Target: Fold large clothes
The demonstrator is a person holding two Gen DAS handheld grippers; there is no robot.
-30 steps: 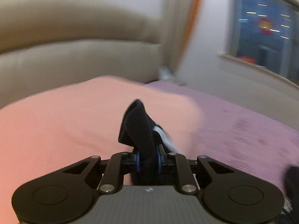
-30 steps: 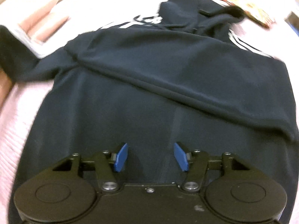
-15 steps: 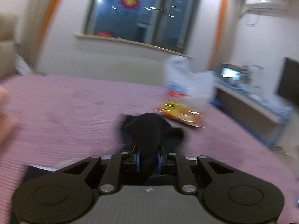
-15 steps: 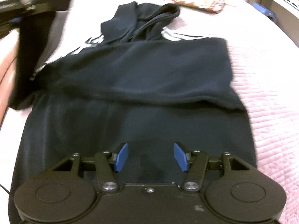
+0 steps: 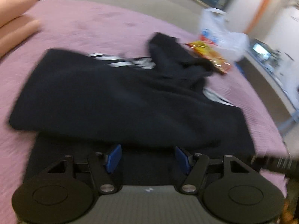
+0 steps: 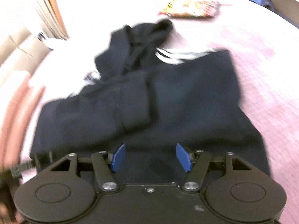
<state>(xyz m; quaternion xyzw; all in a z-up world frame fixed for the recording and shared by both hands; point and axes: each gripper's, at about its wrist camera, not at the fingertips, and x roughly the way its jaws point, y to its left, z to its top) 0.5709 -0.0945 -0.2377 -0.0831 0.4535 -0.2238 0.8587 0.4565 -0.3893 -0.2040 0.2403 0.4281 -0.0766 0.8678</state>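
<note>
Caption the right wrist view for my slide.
Right gripper, fingers apart and empty, above a dark hoodie with both sleeves folded in on the pink bedspread.

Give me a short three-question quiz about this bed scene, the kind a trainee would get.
1. True or false: the left gripper is clamped on a sleeve of the dark hoodie.
2. What colour are the stripes near the hood?
A. red B. white C. green
3. Fill in: beyond the hood lies a snack ____.

Key
1. False: its jaws have just been opening, and nothing is between them.
2. B
3. packet
</note>
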